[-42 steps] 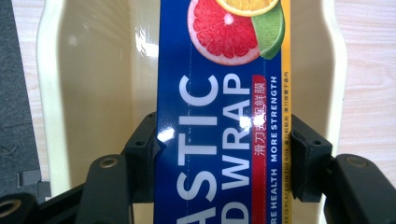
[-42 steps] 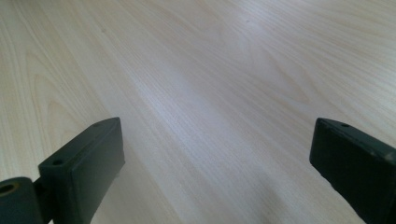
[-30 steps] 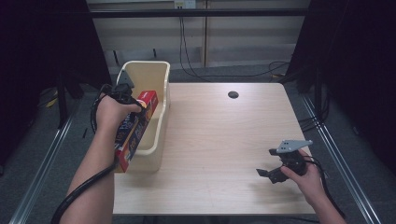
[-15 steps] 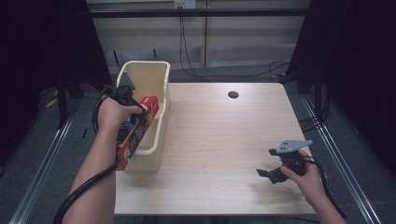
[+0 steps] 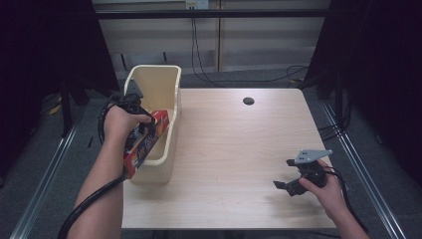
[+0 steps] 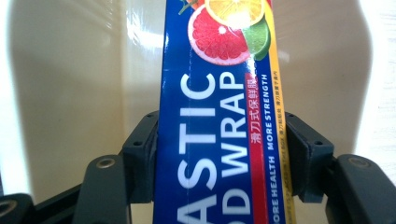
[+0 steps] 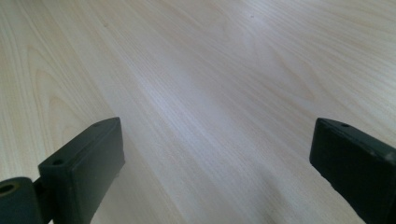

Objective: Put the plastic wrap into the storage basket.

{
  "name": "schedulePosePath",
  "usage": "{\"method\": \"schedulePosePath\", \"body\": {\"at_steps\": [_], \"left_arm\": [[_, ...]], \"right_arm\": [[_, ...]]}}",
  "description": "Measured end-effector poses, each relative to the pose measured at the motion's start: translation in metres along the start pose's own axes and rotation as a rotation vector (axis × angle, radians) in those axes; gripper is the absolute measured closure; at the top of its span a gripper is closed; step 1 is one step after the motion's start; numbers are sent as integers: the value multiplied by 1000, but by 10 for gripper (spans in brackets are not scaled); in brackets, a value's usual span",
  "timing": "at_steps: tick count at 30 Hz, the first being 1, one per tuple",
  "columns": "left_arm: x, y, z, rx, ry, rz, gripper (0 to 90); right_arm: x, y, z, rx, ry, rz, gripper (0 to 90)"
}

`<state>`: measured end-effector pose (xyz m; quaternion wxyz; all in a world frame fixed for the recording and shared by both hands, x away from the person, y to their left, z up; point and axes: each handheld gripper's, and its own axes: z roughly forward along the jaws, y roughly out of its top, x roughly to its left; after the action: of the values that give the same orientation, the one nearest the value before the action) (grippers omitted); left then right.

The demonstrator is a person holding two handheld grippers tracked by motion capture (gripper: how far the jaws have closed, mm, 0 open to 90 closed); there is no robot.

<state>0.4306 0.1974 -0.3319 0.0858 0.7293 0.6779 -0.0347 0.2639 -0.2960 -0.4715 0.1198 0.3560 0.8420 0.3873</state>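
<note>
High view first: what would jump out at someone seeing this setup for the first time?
The bright plastic wrap box, red and blue with citrus pictures, clamped in the left claw and tilted over the cream bin at the table's left edge. Next, the right claw, jaws wide apart and holding nothing, low over the bare wooden table near its right front corner.
</note>
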Motion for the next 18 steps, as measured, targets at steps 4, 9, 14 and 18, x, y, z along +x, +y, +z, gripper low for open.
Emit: {"method": "schedulePosePath", "body": {"at_steps": [4, 9, 14, 18], "left_arm": [[2, 1, -1, 18, -4, -14, 388], [3, 1, -10, -53, -29, -34, 360], [1, 0, -22, -66, -26, -25, 352], [-2, -1, -30, -90, -33, -10, 310]], "right_arm": [[0, 0, 0, 3, -4, -3, 32], [0, 0, 0, 3, -4, 0, 32], [0, 0, 0, 5, -3, -2, 32], [2, 0, 0, 5, -2, -5, 32]]}}
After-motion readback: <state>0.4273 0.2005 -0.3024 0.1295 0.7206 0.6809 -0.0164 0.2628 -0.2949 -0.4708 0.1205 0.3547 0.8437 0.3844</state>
